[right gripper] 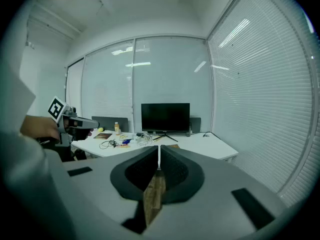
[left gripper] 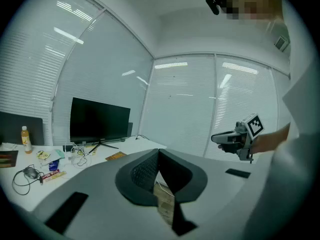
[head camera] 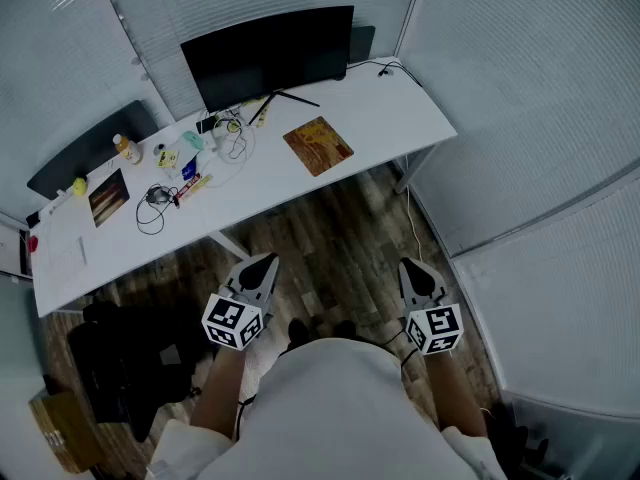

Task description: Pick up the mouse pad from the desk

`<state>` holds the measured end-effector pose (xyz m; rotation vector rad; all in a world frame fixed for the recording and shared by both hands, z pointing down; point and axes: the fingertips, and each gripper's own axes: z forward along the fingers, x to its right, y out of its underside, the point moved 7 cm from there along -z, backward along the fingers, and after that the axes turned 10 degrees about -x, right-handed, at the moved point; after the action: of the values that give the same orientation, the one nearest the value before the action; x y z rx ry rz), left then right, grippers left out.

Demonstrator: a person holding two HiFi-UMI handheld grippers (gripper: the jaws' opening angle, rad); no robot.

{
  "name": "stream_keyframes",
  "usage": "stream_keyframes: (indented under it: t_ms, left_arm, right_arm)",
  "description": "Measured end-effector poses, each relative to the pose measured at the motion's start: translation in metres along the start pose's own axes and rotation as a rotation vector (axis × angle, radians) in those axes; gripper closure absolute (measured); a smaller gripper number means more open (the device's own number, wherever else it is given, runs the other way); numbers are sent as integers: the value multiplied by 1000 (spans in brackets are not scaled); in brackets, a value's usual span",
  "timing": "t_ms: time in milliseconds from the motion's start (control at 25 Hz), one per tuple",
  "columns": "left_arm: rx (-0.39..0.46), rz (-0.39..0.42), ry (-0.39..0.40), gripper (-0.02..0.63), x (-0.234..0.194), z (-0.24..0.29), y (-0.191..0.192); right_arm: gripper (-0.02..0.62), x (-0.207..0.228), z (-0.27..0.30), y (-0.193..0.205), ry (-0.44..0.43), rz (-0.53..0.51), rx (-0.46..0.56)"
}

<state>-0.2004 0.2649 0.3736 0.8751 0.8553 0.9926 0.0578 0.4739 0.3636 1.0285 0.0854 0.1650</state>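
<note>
The mouse pad (head camera: 318,145), an orange-brown rectangle, lies flat on the white desk (head camera: 400,113) just right of the monitor stand. It shows small in the left gripper view (left gripper: 116,156) and in the right gripper view (right gripper: 172,146). My left gripper (head camera: 268,260) and right gripper (head camera: 408,264) hang side by side over the wooden floor, well short of the desk's near edge, both pointing towards it. The jaws of each are shut with nothing between them, as seen at the left gripper (left gripper: 159,154) and the right gripper (right gripper: 159,151).
A black monitor (head camera: 270,53) stands at the desk's back. Left of the pad lie cables (head camera: 155,203), a bottle (head camera: 125,148), small items and a dark book (head camera: 108,196). A black chair (head camera: 120,368) and a cardboard box (head camera: 60,428) stand on the floor at left. Blinded glass walls enclose the room.
</note>
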Motion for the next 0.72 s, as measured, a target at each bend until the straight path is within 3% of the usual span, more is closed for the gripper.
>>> stream_keyframes:
  t_ms: [720]
  left_arm:
    - [-1,11,47,588,-26,-10,7]
  right_arm:
    - [557,-27,13,-7,43,39,10]
